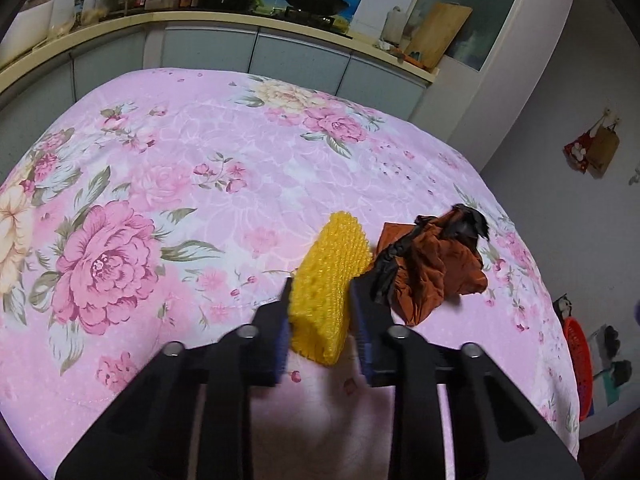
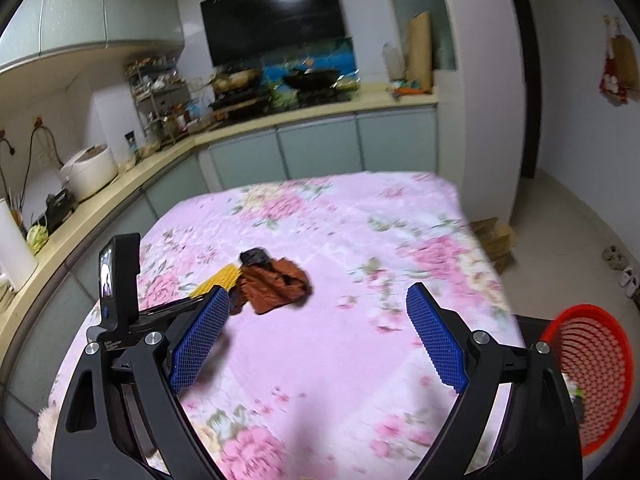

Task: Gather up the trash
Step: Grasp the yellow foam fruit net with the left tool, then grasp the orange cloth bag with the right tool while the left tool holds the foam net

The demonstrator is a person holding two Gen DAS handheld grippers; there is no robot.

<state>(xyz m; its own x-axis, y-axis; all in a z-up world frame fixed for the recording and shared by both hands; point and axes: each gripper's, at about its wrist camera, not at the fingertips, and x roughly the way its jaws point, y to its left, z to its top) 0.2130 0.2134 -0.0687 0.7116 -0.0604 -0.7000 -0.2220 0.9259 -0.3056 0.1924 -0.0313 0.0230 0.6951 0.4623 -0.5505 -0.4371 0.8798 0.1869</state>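
A kitchen with a tabletop (image 1: pixel 168 168) under a pink floral cloth. Seen from the left wrist, the left tongs (image 1: pixel 322 280) are clamped on a yellow knobbly sponge (image 1: pixel 330 276), one blue pad on each of its sides, low over the cloth. Just right of the sponge, touching it, lies a crumpled rust-orange rag (image 1: pixel 436 272) with black pieces tangled in it. Seen from the right wrist, the right tongs (image 2: pixel 318 292) hang above the cloth with their blue pads wide apart and nothing between them; the rag lies farther off, to their left. At the far right edge, beside the tabletop, sits a red plastic basket (image 2: pixel 592 376).
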